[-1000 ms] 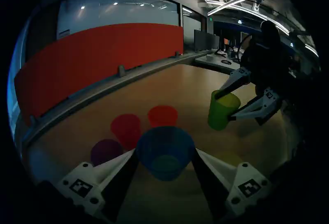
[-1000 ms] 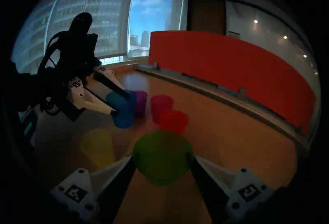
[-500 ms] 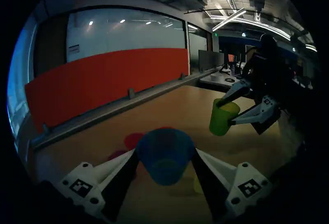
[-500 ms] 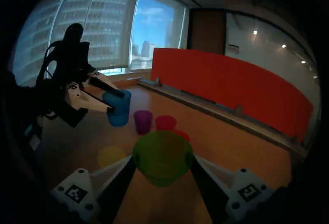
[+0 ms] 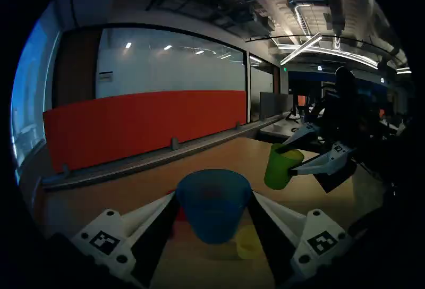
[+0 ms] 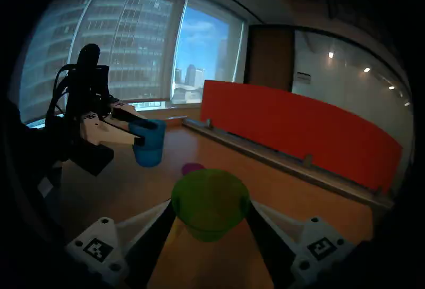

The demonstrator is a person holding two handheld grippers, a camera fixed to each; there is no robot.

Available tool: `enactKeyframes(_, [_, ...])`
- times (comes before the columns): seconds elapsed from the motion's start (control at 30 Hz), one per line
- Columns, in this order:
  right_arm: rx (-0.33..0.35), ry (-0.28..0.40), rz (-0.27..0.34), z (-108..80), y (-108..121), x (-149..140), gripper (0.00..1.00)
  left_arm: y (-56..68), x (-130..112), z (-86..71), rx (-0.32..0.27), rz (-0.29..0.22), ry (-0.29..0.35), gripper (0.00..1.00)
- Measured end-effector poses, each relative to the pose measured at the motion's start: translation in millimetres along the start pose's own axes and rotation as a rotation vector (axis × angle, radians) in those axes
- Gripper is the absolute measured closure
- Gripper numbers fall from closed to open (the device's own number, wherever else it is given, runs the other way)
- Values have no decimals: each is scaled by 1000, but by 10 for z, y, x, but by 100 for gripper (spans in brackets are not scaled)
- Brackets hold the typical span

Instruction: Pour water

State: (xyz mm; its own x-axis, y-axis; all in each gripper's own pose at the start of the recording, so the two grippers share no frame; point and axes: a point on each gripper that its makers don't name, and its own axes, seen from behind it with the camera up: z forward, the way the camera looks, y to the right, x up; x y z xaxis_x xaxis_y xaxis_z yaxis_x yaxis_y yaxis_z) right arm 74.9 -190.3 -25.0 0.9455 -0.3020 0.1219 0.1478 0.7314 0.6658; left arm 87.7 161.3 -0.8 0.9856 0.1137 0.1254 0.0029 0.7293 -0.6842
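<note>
1. The blue cup point(image 5: 213, 204) sits at the lower centre of the left gripper view, mouth up, clamped between the two fingers of the left gripper point(image 5: 212, 196), which press on its sides.
2. The green cup point(image 6: 210, 202) sits at the lower centre of the right gripper view, gripped the same way by the right gripper point(image 6: 210, 205), one finger on each side.
3. In the left gripper view, the green cup appears again at centre right, roughly upright and raised off the wooden table point(image 5: 234, 156), held by the farther gripper.
4. In the right gripper view, the blue cup appears at centre left, also lifted above the table, well apart from the green one.
5. Whether either cup holds water cannot be told.
6. A yellow cup point(image 5: 247, 241) stands on the table just below and right of the blue cup; a purple cup point(image 6: 191, 168) peeks out above the green cup's rim.
7. A red partition point(image 5: 143, 124) runs along the table's far edge, and large windows point(image 6: 127, 55) fill the upper left of the right gripper view.
</note>
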Motion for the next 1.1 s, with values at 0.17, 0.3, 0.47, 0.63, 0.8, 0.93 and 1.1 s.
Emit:
enactKeyframes(0.17, [8, 17, -1, -21, -68, 91, 9, 5, 92, -99, 16, -10, 40, 14])
enactKeyframes(0.3, [15, 24, -7, -36, -113, 130, 9, 30, 135, -164, 19, -16, 61, 13])
enactKeyframes(0.47, [15, 30, -17, -43, -138, 162, 9, 37, 156, -212, 21, -13, 66, 13])
enactKeyframes(0.63, [16, 48, -17, -54, -158, 206, 8, 47, 161, -234, 22, -5, 66, 14])
enactKeyframes(0.8, [16, 66, -16, -63, -174, 249, 8, 63, 176, -253, 20, -3, 68, 13])
enactKeyframes(0.93, [11, 82, -10, -65, -166, 284, 8, 75, 191, -257, 18, -2, 72, 13])
enactKeyframes(1.1, [10, 105, 6, -64, -149, 320, 8, 88, 199, -252, 16, 0, 77, 13])
